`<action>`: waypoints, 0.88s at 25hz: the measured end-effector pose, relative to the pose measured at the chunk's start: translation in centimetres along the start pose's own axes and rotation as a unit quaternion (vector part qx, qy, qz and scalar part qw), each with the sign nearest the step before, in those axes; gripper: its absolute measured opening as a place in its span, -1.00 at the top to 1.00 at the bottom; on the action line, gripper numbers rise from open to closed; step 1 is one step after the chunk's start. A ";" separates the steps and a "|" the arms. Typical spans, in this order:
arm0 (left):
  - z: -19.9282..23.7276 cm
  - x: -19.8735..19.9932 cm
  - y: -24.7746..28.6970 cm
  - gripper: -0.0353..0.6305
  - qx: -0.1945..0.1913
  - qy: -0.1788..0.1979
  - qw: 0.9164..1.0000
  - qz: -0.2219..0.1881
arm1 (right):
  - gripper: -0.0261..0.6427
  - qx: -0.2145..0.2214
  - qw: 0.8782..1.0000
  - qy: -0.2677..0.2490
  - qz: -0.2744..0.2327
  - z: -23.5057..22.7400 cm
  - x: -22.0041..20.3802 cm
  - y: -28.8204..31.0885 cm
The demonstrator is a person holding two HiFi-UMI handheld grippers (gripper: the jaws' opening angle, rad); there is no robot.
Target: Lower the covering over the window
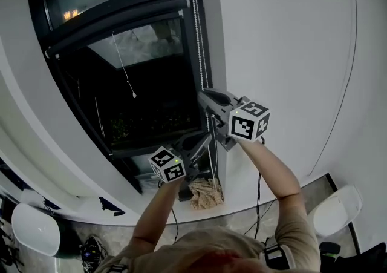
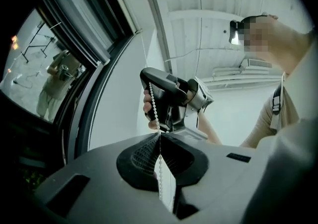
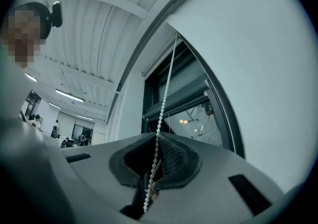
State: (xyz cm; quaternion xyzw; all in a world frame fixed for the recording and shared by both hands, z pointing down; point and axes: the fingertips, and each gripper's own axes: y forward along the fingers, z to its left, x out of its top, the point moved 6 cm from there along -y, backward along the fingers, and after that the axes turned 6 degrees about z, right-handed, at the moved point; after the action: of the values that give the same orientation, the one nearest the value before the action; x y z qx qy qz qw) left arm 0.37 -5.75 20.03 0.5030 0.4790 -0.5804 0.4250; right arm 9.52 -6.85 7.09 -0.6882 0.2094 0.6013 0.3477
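Up near the head of the tall black-framed window (image 1: pixel 121 102), the dark roller blind (image 3: pixel 176 105) covers only the top part. Its bottom rail shows in the right gripper view with bare, reflecting glass beneath it. A white beaded pull chain (image 1: pixel 204 60) hangs down the window's right edge, close against the frame.

The right gripper (image 1: pixel 207 94), grey with a marker cube at its back, sits higher on that chain. Its jaws are pressed together on the beads, with the chain (image 3: pixel 164 99) running up from between them toward the blind's housing. The left gripper (image 1: pixel 208 140) is just below it, and its jaws are also closed tight on the same chain (image 2: pixel 154 104). From its own view (image 2: pixel 160 136) the beads rise straight from the closed tips to the underside of the right gripper (image 2: pixel 149 81). Fingers (image 2: pixel 147 111) of the person's hand wrap that gripper's handle.

A thin white cord with a small knob (image 1: pixel 125 69) dangles in front of the glass. To the right stands a plain white wall (image 1: pixel 284 36), and a crumpled beige cloth (image 1: pixel 205 193) lies at the foot of the window below the grippers.
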 end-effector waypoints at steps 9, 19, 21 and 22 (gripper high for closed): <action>-0.3 -10.0 -0.1 0.83 0.069 -0.040 0.992 0.096 | 0.88 -0.024 0.995 -0.007 0.096 -1.2 -10.0 -2.9; -2.2 -10.5 -0.4 0.46 0.171 -0.050 0.984 0.006 | 0.71 -0.033 0.998 -0.033 0.045 -1.8 -9.9 -7.7; -2.8 -10.4 -1.1 0.44 0.206 -0.053 0.977 -0.017 | 0.63 -0.037 0.998 -0.038 0.045 -1.9 -10.7 -9.7; -3.1 -10.3 -1.4 0.41 0.222 -0.047 0.974 -0.022 | 0.62 -0.040 0.997 -0.039 0.047 -2.1 -11.2 -10.6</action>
State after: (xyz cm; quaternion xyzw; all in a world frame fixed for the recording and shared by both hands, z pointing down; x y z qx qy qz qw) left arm 0.92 -2.36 30.32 0.5465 0.3289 -0.7045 0.3113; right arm 16.32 -2.74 20.45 -0.6667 0.2035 0.6514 0.2996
